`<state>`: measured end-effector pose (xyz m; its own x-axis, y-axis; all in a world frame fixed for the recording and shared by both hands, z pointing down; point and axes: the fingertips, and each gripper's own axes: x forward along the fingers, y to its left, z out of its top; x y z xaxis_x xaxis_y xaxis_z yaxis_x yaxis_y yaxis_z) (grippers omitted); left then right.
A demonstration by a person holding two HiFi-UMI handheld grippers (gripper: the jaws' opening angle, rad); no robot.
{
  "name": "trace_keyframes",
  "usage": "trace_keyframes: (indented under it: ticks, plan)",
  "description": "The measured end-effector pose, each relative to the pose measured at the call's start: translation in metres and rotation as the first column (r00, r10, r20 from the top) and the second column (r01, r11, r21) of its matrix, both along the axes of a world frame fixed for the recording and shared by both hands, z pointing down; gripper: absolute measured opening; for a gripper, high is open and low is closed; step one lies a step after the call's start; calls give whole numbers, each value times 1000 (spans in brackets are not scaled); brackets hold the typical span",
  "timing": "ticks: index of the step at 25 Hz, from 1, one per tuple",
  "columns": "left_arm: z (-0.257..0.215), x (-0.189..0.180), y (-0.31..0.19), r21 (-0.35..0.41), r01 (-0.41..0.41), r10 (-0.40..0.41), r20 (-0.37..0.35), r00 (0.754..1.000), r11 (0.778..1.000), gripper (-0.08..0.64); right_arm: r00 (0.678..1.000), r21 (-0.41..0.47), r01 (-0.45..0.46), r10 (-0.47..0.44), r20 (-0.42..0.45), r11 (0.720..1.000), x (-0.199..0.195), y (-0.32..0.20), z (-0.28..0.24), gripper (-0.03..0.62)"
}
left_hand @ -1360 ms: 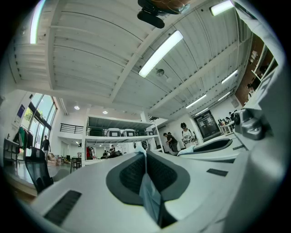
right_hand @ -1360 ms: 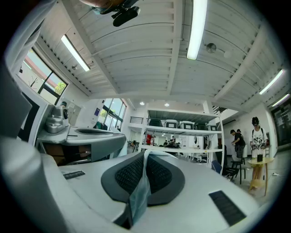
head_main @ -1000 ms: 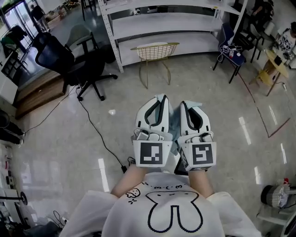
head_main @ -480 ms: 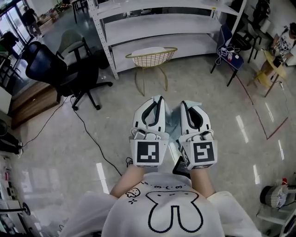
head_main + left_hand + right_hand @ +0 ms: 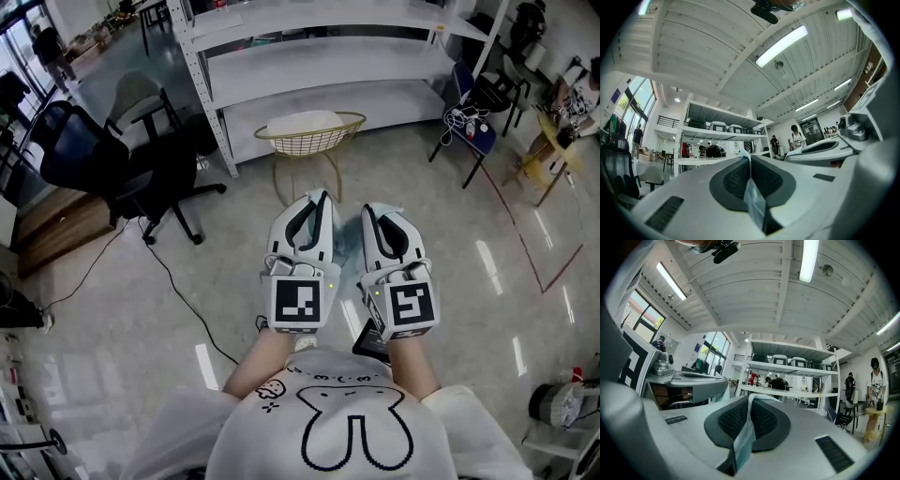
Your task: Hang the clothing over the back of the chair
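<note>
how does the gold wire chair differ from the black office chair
The gold wire chair with a white seat pad is an open basket shell; the black office chair has a dark back and armrests. The gold chair stands on thin straight legs, the black chair on a star base. The gold one is straight ahead by the white shelving unit, the black one off left. Nothing hangs on either.
</note>
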<state>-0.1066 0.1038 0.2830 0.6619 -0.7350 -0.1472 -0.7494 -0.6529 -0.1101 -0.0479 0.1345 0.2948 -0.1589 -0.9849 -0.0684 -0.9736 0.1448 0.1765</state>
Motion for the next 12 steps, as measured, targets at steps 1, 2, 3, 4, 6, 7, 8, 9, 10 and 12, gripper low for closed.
trace_keyframes:
  ticks: [1, 2, 3, 4, 6, 7, 8, 9, 10, 12]
  plan:
    - [0, -1, -10, -6, -6, 6, 4, 1000, 1000, 23, 1000, 0, -7, 7, 0, 1000, 0, -10, 0, 32]
    - [0, -2, -19, -13, -11, 11, 10, 1000, 1000, 23, 1000, 0, -13, 13, -1, 1000, -1, -19, -1, 32]
    - [0, -3, -27, -14, -15, 15, 13, 1000, 1000, 23, 1000, 0, -17, 17, -4, 1000, -2, -26, -2, 32]
    - [0, -4, -34, -8, -16, 16, 11, 1000, 1000, 23, 1000, 0, -19, 19, -7, 1000, -2, -33, -2, 32]
    - [0, -6, -45, 3, -17, 17, 9, 1000, 1000, 23, 1000, 2, -23, 23, -13, 1000, 0, -44, -3, 32]
    - [0, -6, -50, 5, -18, 18, 10, 1000, 1000, 23, 1000, 5, -24, 24, -14, 1000, 1, -49, -4, 32]
    - [-1, -6, -54, 6, -20, 20, 11, 1000, 1000, 23, 1000, 8, -23, 24, -18, 1000, 2, -54, -6, 32]
    - [-2, -6, -59, 9, -22, 21, 12, 1000, 1000, 23, 999, 13, -20, 21, -28, 1000, 2, -59, -9, 32]
    - [-4, -6, -63, 12, -23, 22, 16, 1000, 1000, 23, 999, 20, -14, 15, -43, 1000, 3, -65, -12, 32]
    - [-9, -3, -73, 30, -19, 19, 25, 1000, 999, 23, 997, 36, 2, 1, -80, 999, 4, -77, -18, 32]
